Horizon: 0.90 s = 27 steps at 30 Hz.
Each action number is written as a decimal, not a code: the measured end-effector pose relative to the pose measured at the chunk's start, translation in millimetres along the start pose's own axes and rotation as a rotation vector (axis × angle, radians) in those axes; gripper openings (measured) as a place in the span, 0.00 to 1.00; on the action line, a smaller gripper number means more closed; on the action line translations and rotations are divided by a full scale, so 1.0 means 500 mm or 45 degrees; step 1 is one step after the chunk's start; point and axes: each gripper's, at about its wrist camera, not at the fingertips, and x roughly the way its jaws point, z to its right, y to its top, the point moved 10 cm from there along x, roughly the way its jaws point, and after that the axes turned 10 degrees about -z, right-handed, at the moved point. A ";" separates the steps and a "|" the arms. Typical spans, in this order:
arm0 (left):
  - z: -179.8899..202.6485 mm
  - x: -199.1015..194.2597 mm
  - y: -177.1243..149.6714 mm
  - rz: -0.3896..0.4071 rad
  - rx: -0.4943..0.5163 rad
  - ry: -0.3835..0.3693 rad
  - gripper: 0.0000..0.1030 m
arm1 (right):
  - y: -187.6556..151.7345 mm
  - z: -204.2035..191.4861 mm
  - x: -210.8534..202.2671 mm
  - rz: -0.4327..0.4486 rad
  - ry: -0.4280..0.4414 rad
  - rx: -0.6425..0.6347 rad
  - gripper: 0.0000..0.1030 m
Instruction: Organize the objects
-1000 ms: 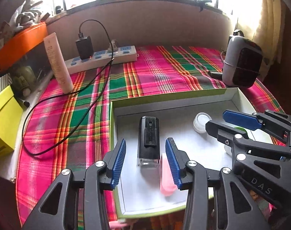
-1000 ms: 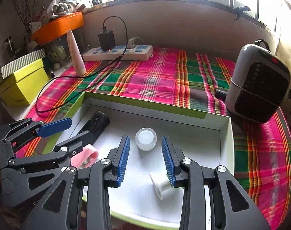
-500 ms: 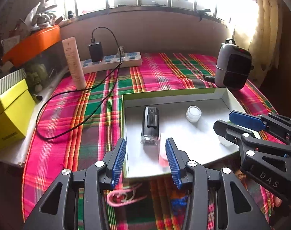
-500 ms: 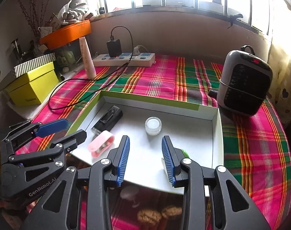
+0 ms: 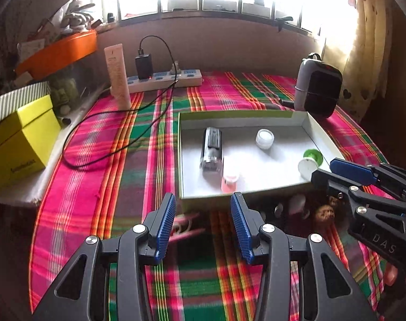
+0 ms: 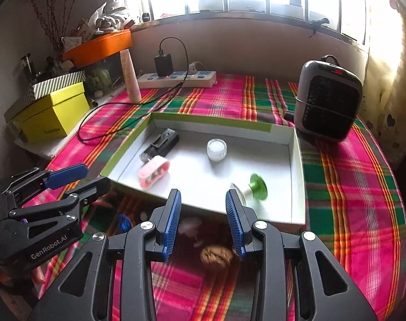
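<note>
A shallow white tray with a green rim (image 5: 245,194) (image 6: 211,121) lies on the plaid cloth. In it lie a black device (image 5: 212,148) (image 6: 162,143), a pink case (image 5: 229,182) (image 6: 153,171), a small white jar (image 5: 265,138) (image 6: 216,149) and a green-and-white spool (image 5: 309,160) (image 6: 252,187). My left gripper (image 5: 203,223) (image 6: 77,179) is open and empty, in front of the tray's near edge. My right gripper (image 6: 203,219) (image 5: 333,174) is open and empty, near the tray's front right corner. Small loose items, a walnut (image 6: 216,256) (image 5: 324,212) among them, lie on the cloth before the tray.
A grey heater (image 5: 317,91) (image 6: 327,104) stands behind the tray's right end. A power strip with a black charger (image 5: 165,79) (image 6: 176,77), its cable, a pale tube (image 5: 117,76) and a yellow box (image 5: 18,139) (image 6: 53,112) sit at the back and left.
Both grippers have pulled back and up from over the tray. The whole tray, the cloth in front of it and the loose items there have come into view.
</note>
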 end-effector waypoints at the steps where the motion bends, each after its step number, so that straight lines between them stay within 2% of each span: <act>1: 0.000 -0.002 -0.006 0.001 0.001 -0.004 0.41 | -0.006 0.002 -0.003 0.001 -0.003 0.000 0.35; 12: -0.034 -0.014 -0.052 0.005 -0.058 -0.045 0.41 | -0.058 0.013 -0.020 0.006 0.015 0.038 0.35; 15: -0.041 -0.015 -0.063 0.005 -0.065 -0.073 0.44 | -0.075 0.018 -0.019 -0.002 0.012 0.041 0.35; 27: -0.058 0.012 -0.087 -0.044 -0.073 -0.065 0.44 | -0.120 0.042 -0.010 -0.040 0.009 0.058 0.35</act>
